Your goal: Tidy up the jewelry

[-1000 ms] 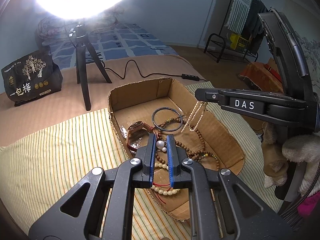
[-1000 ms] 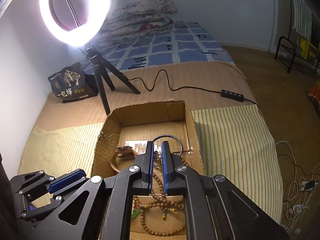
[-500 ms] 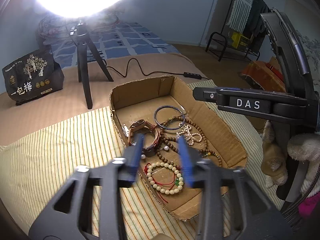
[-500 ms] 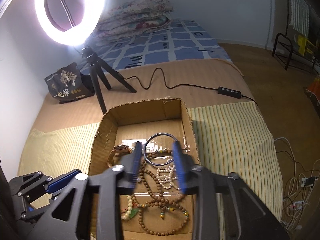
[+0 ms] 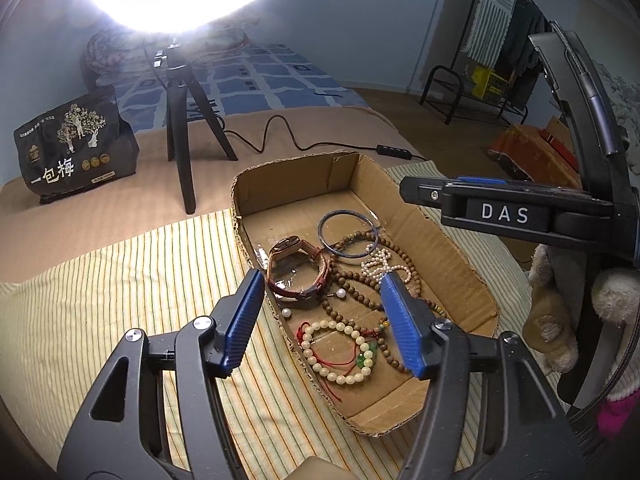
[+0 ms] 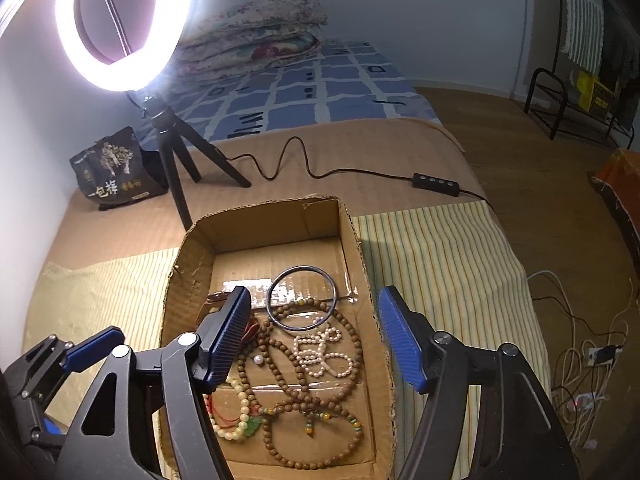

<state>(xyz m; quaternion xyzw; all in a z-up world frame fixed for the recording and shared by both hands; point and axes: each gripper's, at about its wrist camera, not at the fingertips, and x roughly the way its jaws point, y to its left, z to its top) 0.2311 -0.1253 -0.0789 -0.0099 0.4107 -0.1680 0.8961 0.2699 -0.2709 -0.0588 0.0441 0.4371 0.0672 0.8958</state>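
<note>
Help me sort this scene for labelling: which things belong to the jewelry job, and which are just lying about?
Job: box, watch, bangle, pearl strand, brown beads, cream bracelet, loose pearls.

Lying about: ring light, tripod, snack bag, cable, folded quilt.

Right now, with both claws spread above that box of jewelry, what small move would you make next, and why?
Probably draw both claws back from the cardboard box. The left claw and right claw are opening with nothing gripped, and the pearl necklace already lies inside beside the wooden bead strand, bangle and watch.
</note>
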